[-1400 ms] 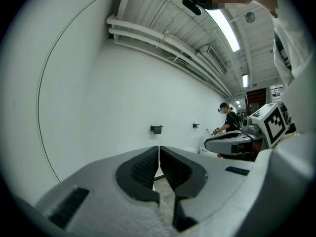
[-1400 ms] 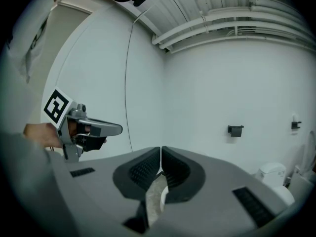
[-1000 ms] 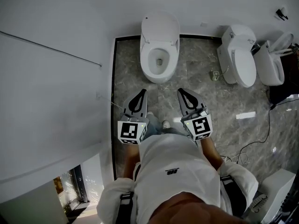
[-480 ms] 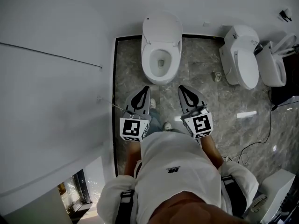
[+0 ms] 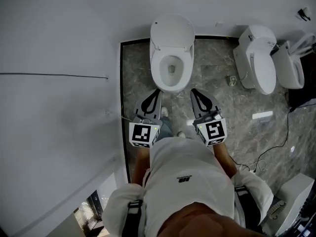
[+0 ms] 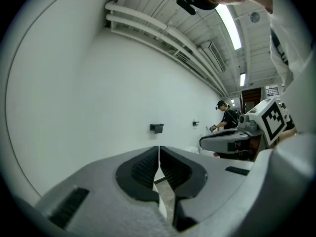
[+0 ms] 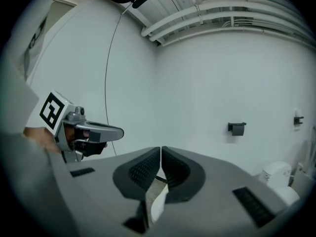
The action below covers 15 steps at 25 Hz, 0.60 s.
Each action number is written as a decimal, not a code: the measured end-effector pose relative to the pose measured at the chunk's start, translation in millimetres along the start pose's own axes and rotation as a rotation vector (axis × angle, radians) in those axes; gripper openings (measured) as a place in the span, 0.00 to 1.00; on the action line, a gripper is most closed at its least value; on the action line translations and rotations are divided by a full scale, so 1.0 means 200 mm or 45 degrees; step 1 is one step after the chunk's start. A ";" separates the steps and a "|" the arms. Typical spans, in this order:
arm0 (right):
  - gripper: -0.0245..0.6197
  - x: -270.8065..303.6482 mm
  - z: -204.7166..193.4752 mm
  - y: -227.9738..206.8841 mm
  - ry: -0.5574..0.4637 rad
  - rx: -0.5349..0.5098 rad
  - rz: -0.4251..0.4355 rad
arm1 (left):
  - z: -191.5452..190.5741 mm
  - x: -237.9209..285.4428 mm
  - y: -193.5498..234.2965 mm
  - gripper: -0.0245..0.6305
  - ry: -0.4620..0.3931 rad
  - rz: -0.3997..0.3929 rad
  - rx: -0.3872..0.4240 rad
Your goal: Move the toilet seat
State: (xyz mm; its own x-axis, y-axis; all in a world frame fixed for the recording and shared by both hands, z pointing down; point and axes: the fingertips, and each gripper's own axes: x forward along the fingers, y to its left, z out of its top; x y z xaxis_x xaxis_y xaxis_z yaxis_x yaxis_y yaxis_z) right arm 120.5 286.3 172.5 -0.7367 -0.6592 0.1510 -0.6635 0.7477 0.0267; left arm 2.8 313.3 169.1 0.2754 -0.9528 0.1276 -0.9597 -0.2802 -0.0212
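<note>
A white toilet (image 5: 170,83) stands against the far wall in the head view. Its lid (image 5: 172,31) is raised and the seat ring (image 5: 158,71) lies down around the open bowl. My left gripper (image 5: 157,92) and right gripper (image 5: 194,91) are held side by side just short of the bowl's front rim, one at each side of it, touching nothing. Both are shut and empty. In the left gripper view the left gripper (image 6: 158,150) has its pads pressed together. The right gripper (image 7: 161,150) looks the same in its own view. Only a white sliver of the toilet (image 7: 157,204) shows below the jaws.
A white wall (image 5: 59,83) runs close along the left. Two more white toilets (image 5: 257,63) (image 5: 291,65) stand at the right, with a cable (image 5: 276,142) and a small white strip (image 5: 262,115) on the marble floor. A black holder (image 7: 237,128) hangs on the far wall. Another person (image 6: 228,116) works far off.
Both grippers moved forward together toward the toilet, whose front rim now lies just beyond their tips. The jaws stayed shut.
</note>
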 end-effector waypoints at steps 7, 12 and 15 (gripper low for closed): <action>0.09 0.23 -0.01 -0.09 0.045 0.013 -0.072 | -0.02 0.22 0.19 0.09 0.019 -0.068 0.005; 0.09 0.38 -0.03 -0.15 0.071 0.040 -0.133 | -0.04 0.35 0.32 0.09 0.031 -0.121 -0.001; 0.09 0.47 -0.04 -0.17 0.082 0.047 -0.162 | -0.07 0.42 0.40 0.09 0.040 -0.144 -0.020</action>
State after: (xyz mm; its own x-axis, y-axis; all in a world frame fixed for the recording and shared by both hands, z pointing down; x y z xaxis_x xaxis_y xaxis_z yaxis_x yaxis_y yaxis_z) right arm 75.1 200.7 193.4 -0.6369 -0.7412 0.2121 -0.7565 0.6539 0.0135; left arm -51.6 212.3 192.7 0.3803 -0.9110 0.1592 -0.9234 -0.3836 0.0107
